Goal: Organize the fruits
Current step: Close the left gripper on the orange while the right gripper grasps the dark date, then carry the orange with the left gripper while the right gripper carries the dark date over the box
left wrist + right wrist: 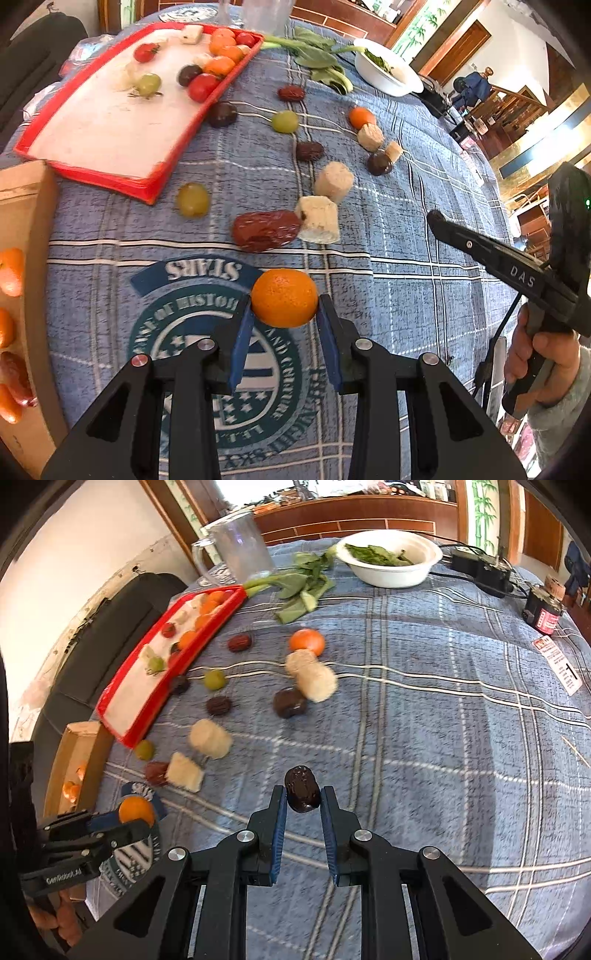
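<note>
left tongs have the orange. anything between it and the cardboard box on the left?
Nothing visible. The left tongs are shut on the orange, and only bare blue checked tablecloth lies between it and the cardboard box at the left edge. The box already holds oranges, but its rim is only partly in view.

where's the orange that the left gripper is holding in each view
Left wrist view: the orange sits low in the centre, pinched between the left gripper's blue pads.
Right wrist view: the same orange is at the lower left edge, in the left gripper seen from the side.
Shared landmark: the red tray, at upper left in both.
</note>
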Motion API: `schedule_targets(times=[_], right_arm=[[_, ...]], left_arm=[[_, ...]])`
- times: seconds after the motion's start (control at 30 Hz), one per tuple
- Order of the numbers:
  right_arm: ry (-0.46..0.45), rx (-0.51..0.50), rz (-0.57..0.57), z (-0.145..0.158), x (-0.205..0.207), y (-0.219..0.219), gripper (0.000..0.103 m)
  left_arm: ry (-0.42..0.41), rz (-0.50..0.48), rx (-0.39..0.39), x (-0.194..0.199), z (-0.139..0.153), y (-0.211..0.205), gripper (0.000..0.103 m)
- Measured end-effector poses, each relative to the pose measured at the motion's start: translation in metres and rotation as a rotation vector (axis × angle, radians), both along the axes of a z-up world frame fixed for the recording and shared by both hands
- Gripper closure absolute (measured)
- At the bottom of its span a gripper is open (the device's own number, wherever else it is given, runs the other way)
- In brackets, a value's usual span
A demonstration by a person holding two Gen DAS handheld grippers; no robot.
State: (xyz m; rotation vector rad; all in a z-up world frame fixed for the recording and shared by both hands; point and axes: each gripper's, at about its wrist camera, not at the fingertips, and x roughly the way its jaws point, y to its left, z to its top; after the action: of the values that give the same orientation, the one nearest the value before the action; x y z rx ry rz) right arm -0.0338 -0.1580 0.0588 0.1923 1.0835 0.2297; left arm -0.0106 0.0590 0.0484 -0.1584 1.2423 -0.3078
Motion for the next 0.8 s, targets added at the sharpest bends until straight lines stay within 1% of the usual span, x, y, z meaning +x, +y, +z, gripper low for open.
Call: schedule_targets(times=[0.13,0.23,0.4,0.53,0.67,0.8], right_arm=[[-0.008,0.034,0.027,0.005,-0.006,0.012,0.084],[-0.009,0.065,0.059,0.007,-0.008,0.024,0.084],[-0.004,0.102,0.137,0.009,-0.012,0.047,0.084],[0.005,0.118,0.202,0.007,-0.016,0.065,0.084],[0.019,0.109,0.231,0.004,-0.021,0.09,0.084],[0.006,0.109,0.25,0.009,-0.028,0.115,0.084]], left_arm=[[-0.017,0.036,0.006,-0.008,0.009,0.021,0.071],[-0.024,0.084,0.01,-0.016,0.015,0.039,0.071],[-0.036,0.178,0.014,-0.03,0.024,0.064,0.071],[-0.052,0.231,0.01,-0.042,0.031,0.08,0.071],[-0.058,0.238,-0.002,-0.05,0.035,0.096,0.071],[-0.08,0.207,-0.001,-0.051,0.043,0.121,0.071]])
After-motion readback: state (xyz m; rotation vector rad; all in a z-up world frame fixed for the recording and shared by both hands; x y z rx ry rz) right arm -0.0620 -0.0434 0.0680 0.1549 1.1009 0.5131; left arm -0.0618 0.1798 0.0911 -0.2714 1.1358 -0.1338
